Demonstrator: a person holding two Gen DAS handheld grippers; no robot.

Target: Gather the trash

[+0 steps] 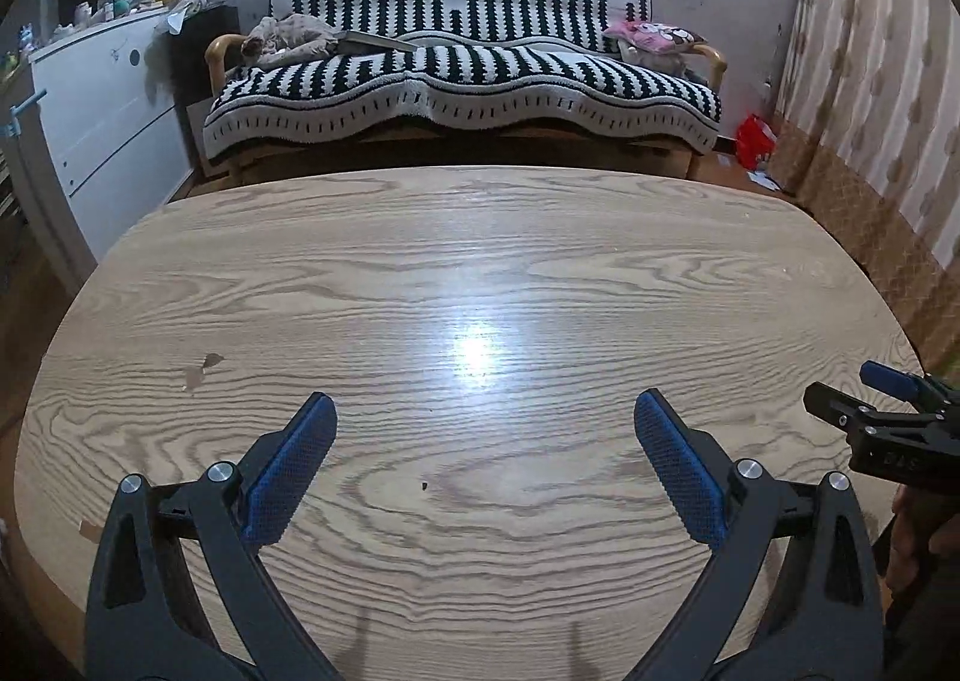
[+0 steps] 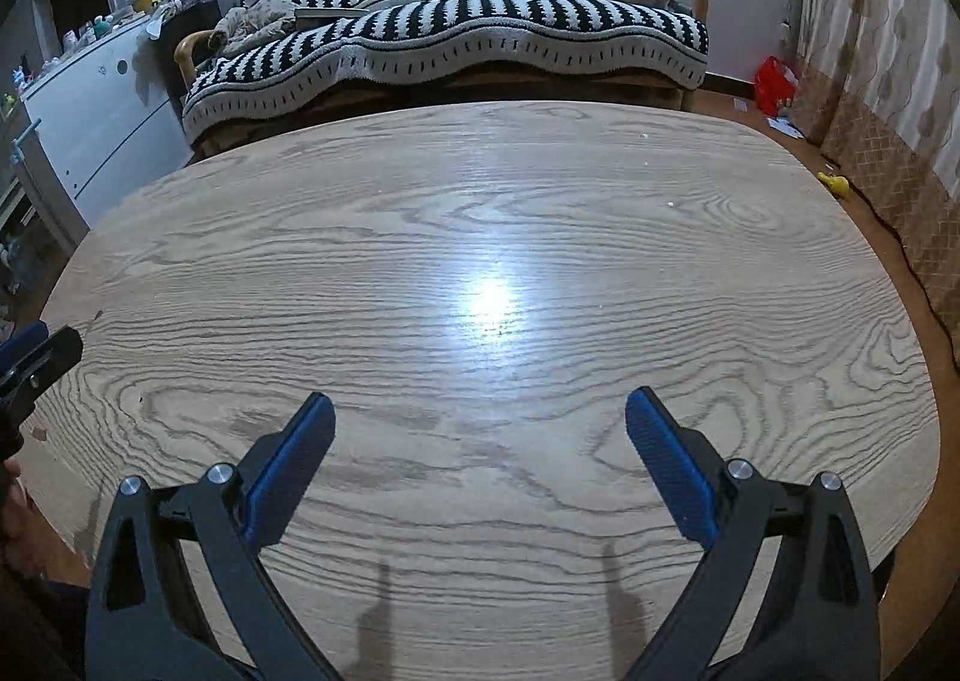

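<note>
Nearest the left wrist camera, the left gripper [image 1: 483, 411], a black two-finger frame with blue ribbed pads, stands spread wide with nothing between its fingers, hovering above the near edge of the oval, light wood-grain table [image 1: 480, 273]. The right gripper [image 2: 480, 411], of the same black frame and blue pads, is likewise spread wide and empty over the near edge of the table. In the left wrist view the right gripper shows at the right edge of the frame, just beside the table's near right corner; in the right wrist view the tip of the left gripper shows at the left edge, by the table's near left corner.

On the tabletop only small marks can be made out: a tiny dark speck [image 1: 425, 485] near the near edge between the left gripper's fingers, and a small brownish chipped patch [image 1: 204, 370] toward the left edge. Whether either is loose litter or a flaw in the surface cannot be told. A bright glare [image 1: 477, 351] lies at the table's middle.

Beyond the far edge stands a sofa draped in a black-and-white striped cover [image 1: 462, 75], with a pink cushion [image 1: 651, 34] at its right end and a crumpled beige cloth [image 1: 294, 36] at its left. A white chest of drawers [image 1: 102, 111] stands past the table's left edge. On the floor past the far right corner sits a red bag [image 1: 755, 138], beside scraps of white paper [image 1: 765, 180], next to a beige patterned curtain [image 1: 870, 111]. A small yellow object [image 2: 834, 183] lies on the floor off the right edge.
</note>
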